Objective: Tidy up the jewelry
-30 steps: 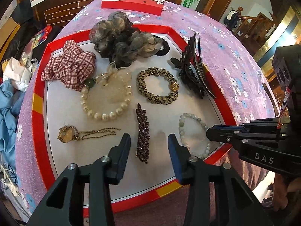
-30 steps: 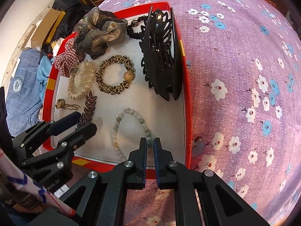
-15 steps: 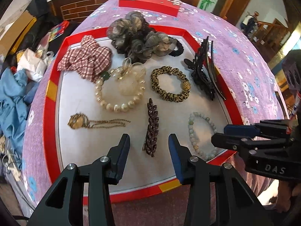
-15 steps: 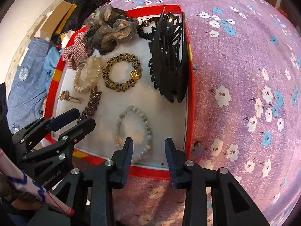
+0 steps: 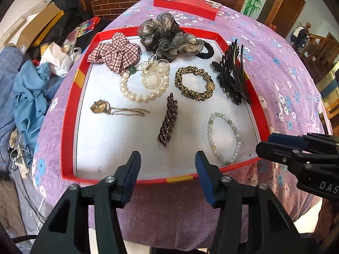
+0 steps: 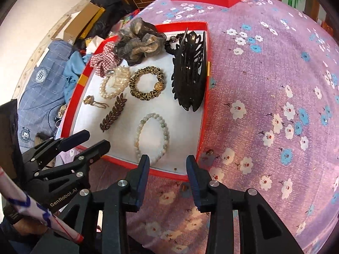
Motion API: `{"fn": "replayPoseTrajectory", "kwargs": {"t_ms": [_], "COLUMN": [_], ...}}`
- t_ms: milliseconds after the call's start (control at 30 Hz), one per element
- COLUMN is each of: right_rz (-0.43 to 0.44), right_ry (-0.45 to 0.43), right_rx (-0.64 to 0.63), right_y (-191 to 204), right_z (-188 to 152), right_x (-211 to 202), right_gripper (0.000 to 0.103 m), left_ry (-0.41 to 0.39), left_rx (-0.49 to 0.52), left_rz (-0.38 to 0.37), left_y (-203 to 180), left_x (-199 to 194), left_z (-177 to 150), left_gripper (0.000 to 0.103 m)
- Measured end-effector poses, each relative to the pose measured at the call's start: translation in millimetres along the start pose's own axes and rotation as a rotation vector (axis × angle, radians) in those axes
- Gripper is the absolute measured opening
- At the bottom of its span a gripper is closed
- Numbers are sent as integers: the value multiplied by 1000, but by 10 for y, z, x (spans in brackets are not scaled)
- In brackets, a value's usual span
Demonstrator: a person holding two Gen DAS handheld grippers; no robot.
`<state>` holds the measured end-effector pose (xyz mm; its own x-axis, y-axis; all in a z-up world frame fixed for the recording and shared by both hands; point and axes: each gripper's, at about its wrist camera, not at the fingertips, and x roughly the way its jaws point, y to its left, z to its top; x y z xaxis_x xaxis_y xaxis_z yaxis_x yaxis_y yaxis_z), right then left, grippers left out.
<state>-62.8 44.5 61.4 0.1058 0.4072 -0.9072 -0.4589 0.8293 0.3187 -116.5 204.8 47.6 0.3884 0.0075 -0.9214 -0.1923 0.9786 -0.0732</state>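
While both sets of jaws hang empty over the near rim of the red tray, the left gripper is opening wider and the right gripper stands released. Just beyond lies the pale bead bracelet, then the leaf-shaped clip, leopard scrunchie, pearl bracelet and black claw clip, all in the tray on the counter.

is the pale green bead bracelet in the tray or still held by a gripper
In the tray. The pale green bead bracelet lies flat on the tray's white floor, clear of the right gripper.
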Motion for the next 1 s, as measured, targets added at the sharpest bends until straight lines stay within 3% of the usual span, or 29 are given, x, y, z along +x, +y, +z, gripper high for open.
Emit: {"fn": "replayPoseTrajectory", "kwargs": {"t_ms": [233, 300, 367, 400, 433, 467, 533, 667, 1000], "right_rz": [-43, -71, -118, -138, -161, -197, -241, -309, -414], "right_ry": [-68, -94, -141, -163, -189, -226, -280, -340, -365], "right_rx": [-26, -47, -89, -106, -125, -155, -199, -284, -377], "right_y": [-42, 0, 64, 119, 147, 205, 296, 466, 630], "right_z": [-74, -56, -67, -51, -55, -62, -83, -120, -202], "right_x": [-265, -322, -452, -478, -541, -620, -722, -827, -869], "right_gripper": [53, 56, 60, 69, 80, 84, 87, 92, 94], "left_ry": [-58, -104, -168, -197, -231, -284, -343, -424, -377], "left_rx": [-68, -92, -110, -118, -125, -129, -125, -136, -202], "left_rz": [57, 82, 122, 140, 160, 198, 248, 346, 494], "left_y": [17, 41, 66, 79, 91, 100, 110, 145, 317], "left_x": [-235, -377, -559, -643, -732, -865, -1024, -1292, -1376], "left_z": [-83, -89, -79, -80, -86, -105, -102, -123, -189], "left_gripper": [60, 60, 70, 78, 81, 82, 90, 94, 97]}}
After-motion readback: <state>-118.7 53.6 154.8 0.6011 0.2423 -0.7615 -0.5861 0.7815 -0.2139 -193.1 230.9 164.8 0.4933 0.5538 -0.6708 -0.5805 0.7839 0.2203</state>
